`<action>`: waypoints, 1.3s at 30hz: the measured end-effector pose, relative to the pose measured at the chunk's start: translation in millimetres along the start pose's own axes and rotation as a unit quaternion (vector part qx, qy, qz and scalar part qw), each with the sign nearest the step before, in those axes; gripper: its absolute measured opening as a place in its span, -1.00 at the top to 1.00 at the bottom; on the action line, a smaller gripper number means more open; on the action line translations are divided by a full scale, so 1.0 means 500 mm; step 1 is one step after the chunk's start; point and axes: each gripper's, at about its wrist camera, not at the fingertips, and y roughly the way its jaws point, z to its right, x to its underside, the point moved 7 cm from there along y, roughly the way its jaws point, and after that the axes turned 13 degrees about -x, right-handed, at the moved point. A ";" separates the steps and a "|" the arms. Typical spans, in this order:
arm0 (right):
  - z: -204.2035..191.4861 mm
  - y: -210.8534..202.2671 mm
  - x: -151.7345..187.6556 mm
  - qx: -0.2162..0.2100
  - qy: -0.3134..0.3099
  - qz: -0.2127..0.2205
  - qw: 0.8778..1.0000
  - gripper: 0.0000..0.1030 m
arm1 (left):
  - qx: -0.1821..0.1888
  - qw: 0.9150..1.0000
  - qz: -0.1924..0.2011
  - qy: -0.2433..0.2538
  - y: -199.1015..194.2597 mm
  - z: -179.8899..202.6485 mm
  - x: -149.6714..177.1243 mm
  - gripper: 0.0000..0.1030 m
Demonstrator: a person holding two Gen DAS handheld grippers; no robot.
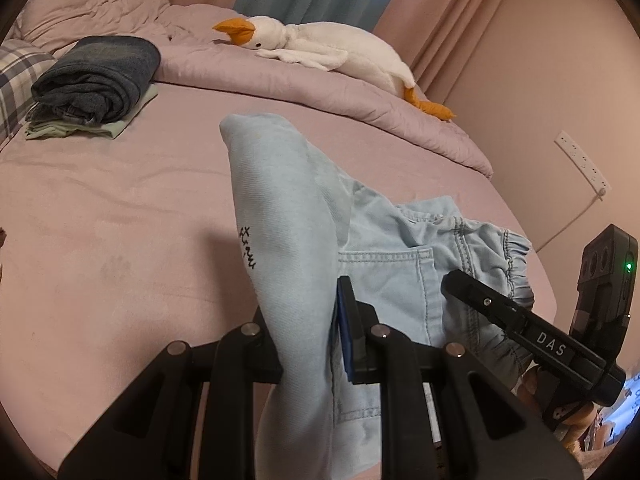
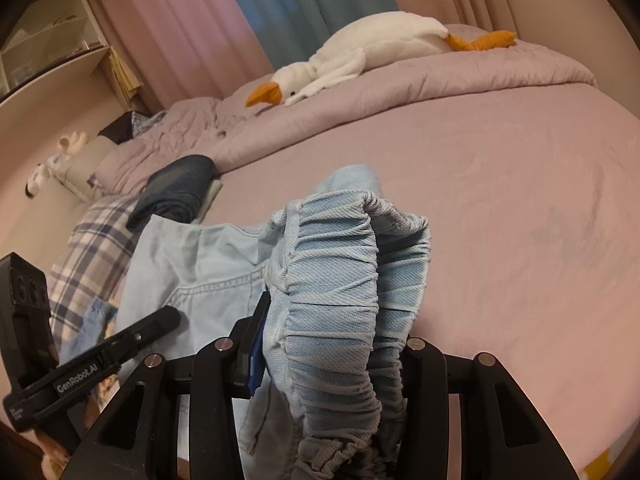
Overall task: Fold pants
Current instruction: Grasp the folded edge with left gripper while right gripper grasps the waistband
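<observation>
pale denim pants (image 1: 288, 216): left claw (image 1: 308, 344) pinches a leg, right claw (image 2: 328, 344) clamps ruched waistband (image 2: 340, 264).

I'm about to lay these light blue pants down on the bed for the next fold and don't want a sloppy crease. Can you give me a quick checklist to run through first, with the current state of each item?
1. Left gripper shut on the pants, on a leg: ok.
2. Right gripper clamped on the elastic waistband: ok.
3. Bare bed sheet ahead for the landing: ok.
4. Folded clothes stack and plush goose clear of that spot: ok.
5. Fabric flat between the grippers: not ok, it is bunched.
6. Both legs aligned: cannot tell.
</observation>
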 end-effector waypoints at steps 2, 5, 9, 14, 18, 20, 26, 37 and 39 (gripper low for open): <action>-0.001 0.006 0.003 0.006 -0.001 -0.004 1.000 0.12 | -0.004 1.000 0.000 0.005 0.004 -0.001 0.000 0.65; 0.001 0.013 0.005 0.006 0.002 -0.011 1.000 0.12 | 0.000 1.000 -0.009 -0.004 0.012 -0.012 0.003 0.65; 0.003 0.020 0.008 0.007 0.007 -0.020 1.000 0.10 | 0.002 1.000 -0.017 -0.007 0.021 -0.018 0.006 0.65; 0.010 0.027 0.013 0.013 0.013 -0.029 0.999 0.10 | -0.002 1.000 -0.025 -0.003 0.033 -0.016 0.013 0.65; 0.016 0.030 0.016 0.016 0.018 -0.036 0.999 0.10 | -0.002 0.999 -0.032 -0.003 0.042 -0.014 0.018 0.65; 0.020 0.032 0.017 0.019 0.021 -0.039 0.999 0.10 | 0.001 0.999 -0.039 -0.008 0.049 -0.016 0.019 0.65; 0.024 0.038 0.021 0.026 0.025 -0.048 0.998 0.10 | -0.001 0.999 -0.046 -0.006 0.060 -0.014 0.026 0.65; 0.037 0.072 0.035 0.038 0.039 -0.077 0.996 0.10 | -0.018 0.997 -0.080 -0.005 0.104 -0.029 0.046 0.58; 0.040 0.077 0.039 0.040 0.042 -0.083 0.995 0.10 | -0.024 0.996 -0.087 -0.004 0.112 -0.033 0.050 0.58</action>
